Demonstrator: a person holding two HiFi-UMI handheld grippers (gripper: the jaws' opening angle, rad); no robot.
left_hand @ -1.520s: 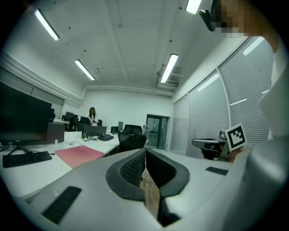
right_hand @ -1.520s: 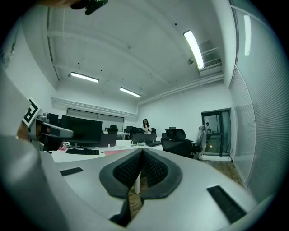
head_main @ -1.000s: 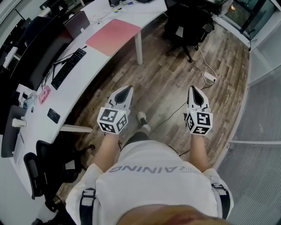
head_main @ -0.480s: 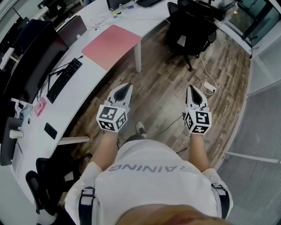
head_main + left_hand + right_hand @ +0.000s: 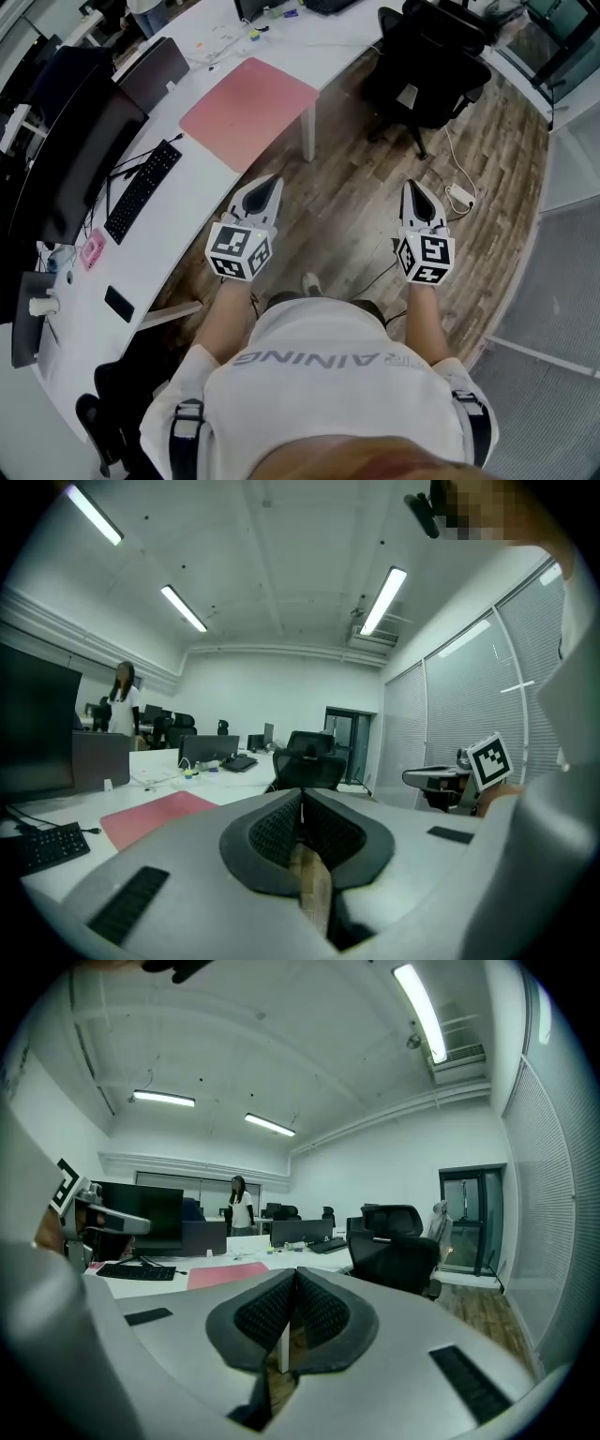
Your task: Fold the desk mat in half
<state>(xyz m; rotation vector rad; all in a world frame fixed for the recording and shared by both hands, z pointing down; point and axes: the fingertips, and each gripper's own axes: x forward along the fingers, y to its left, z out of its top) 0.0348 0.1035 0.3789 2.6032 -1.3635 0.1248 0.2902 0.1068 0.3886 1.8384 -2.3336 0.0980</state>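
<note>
A pink desk mat (image 5: 247,111) lies flat on the white desk (image 5: 197,202), ahead and to the left of both grippers; it shows too as a pink strip in the left gripper view (image 5: 155,815) and in the right gripper view (image 5: 228,1275). My left gripper (image 5: 269,187) is held over the wooden floor just off the desk's edge, jaws shut with nothing between them. My right gripper (image 5: 418,191) hangs further right over the floor, also shut and empty. Both are well short of the mat.
A black keyboard (image 5: 142,188), monitors (image 5: 66,159), a phone (image 5: 119,304) and a pink item (image 5: 92,252) sit on the desk left of the mat. A black office chair (image 5: 427,70) stands beyond, with a power strip (image 5: 461,196) and cable on the floor. A person (image 5: 240,1209) stands far off.
The view has drifted: the desk and mat now sit nearer and a little further right in the head view. Both grippers keep the same pose, shut.
</note>
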